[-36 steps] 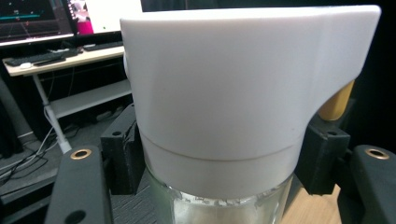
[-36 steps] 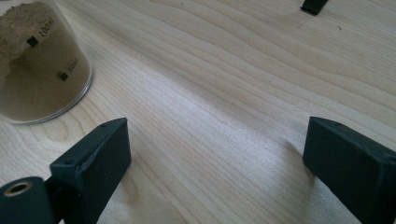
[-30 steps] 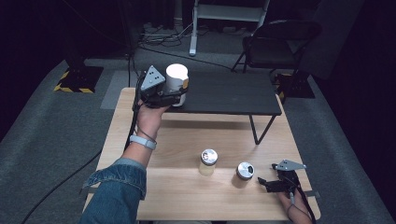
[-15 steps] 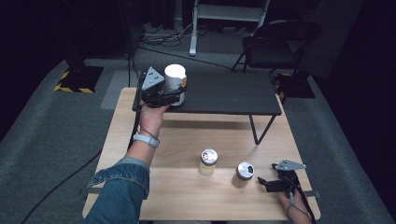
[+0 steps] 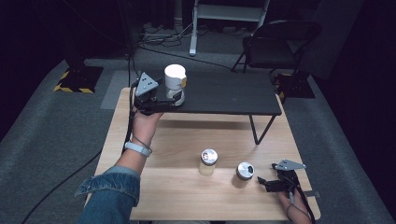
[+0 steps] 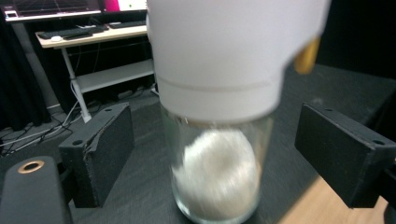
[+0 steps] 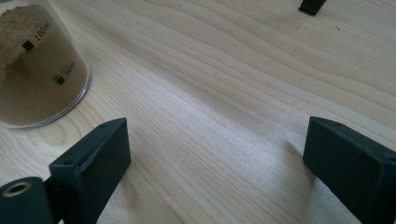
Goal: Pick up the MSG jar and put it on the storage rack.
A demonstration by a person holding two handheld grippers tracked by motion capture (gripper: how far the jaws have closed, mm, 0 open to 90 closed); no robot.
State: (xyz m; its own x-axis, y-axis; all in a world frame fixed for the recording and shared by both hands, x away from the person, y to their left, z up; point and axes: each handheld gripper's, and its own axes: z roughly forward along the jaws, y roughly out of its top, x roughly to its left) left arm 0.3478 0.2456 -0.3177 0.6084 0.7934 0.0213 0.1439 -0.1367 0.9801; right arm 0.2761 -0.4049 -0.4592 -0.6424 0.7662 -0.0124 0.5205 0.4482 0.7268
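A glass jar with a wide white lid (image 5: 174, 77) and white contents (image 6: 215, 172) stands on the black raised shelf (image 5: 224, 93). My left gripper (image 5: 175, 99) reaches onto the shelf with the jar between its jaws. Those jaws have just been opening, and both pads (image 6: 100, 149) stand apart from the glass. At the table's front right, my right gripper (image 5: 264, 182) rests open over bare wood (image 7: 217, 163). A jar of brown powder (image 7: 37, 70) stands just to its left (image 5: 243, 171).
A third jar with yellowish contents (image 5: 208, 161) stands mid-table on the wooden table (image 5: 187, 135). The shelf's thin metal legs (image 5: 254, 130) come down onto the wood. A folding chair (image 5: 275, 42) and cables lie on the floor beyond.
The left hand has shifted slightly at the shelf with the white-lidded jar. The right gripper has not moved.
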